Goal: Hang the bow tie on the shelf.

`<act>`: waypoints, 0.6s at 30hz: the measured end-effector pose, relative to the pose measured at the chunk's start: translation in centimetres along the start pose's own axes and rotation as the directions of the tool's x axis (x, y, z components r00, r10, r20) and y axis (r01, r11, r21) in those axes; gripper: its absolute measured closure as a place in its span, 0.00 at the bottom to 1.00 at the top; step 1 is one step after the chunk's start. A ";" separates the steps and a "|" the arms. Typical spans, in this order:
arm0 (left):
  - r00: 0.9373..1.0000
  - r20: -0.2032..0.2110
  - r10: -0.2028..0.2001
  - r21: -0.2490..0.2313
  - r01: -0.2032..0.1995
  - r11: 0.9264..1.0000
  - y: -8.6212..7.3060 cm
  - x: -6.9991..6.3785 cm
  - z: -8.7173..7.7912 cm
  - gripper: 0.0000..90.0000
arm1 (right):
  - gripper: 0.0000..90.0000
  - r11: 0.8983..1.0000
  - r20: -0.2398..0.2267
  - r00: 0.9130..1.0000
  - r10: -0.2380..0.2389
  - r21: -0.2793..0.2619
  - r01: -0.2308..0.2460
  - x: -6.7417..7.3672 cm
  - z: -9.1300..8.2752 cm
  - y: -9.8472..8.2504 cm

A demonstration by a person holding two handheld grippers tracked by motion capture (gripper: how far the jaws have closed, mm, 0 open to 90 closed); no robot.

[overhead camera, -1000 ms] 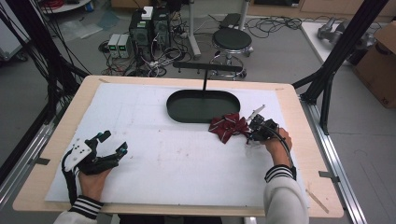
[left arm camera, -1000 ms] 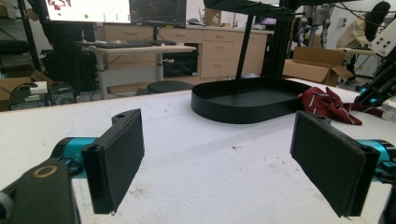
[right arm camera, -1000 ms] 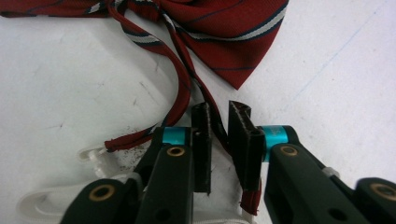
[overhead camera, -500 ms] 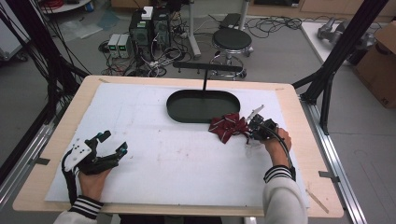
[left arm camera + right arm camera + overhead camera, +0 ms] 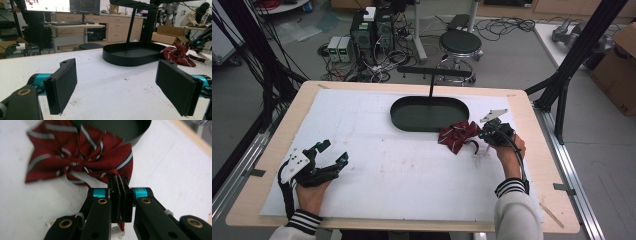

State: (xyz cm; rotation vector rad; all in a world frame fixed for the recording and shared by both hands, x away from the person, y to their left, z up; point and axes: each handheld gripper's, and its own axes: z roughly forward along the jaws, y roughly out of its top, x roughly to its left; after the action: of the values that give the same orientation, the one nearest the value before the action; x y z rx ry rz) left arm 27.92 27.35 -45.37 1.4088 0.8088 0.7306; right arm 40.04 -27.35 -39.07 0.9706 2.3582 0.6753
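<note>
A red bow tie (image 5: 458,136) with grey and navy stripes lies on the white table cover, just in front of the black oval tray (image 5: 393,114). My right gripper (image 5: 479,136) comes at it from the right. In the right gripper view the right gripper (image 5: 121,182) is shut, its pads pinching the near edge of the bow tie (image 5: 75,162). My left gripper (image 5: 333,152) rests at the table's front left, open, with nothing between its pads (image 5: 62,85). The bow tie (image 5: 178,53) and tray (image 5: 130,61) show far off in the left gripper view.
A black post with a crossbar (image 5: 430,87) rises from the tray's back edge. The wooden table rim (image 5: 532,115) runs close behind the right hand. Off the table stand a stool (image 5: 460,42), computers and cables on the floor.
The right hand has shifted only slightly beside the bow tie, which has kept its place. The left gripper has not moved.
</note>
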 end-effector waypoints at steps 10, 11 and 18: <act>1.000 0.000 0.000 0.003 0.000 1.000 0.0 0.0 0.0 0.20 | 0.98 0.983 0.019 0.997 0.071 -0.174 -0.067 0.0 -1.9 0.5; 1.000 0.000 0.000 0.003 0.000 1.000 0.0 0.0 0.0 0.20 | 0.98 0.983 0.019 0.997 0.071 -0.174 -0.067 0.0 -1.9 0.5; 1.000 -0.002 -0.002 0.004 0.002 1.000 0.0 0.1 0.0 0.19 | 0.98 0.961 0.037 0.996 0.081 -0.268 -0.068 0.3 -2.9 1.0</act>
State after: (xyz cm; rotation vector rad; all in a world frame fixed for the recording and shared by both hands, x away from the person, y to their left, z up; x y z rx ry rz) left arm 27.96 27.40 -45.35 1.4104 0.8136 0.7298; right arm 38.52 -27.24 -36.36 0.9465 2.1291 0.9607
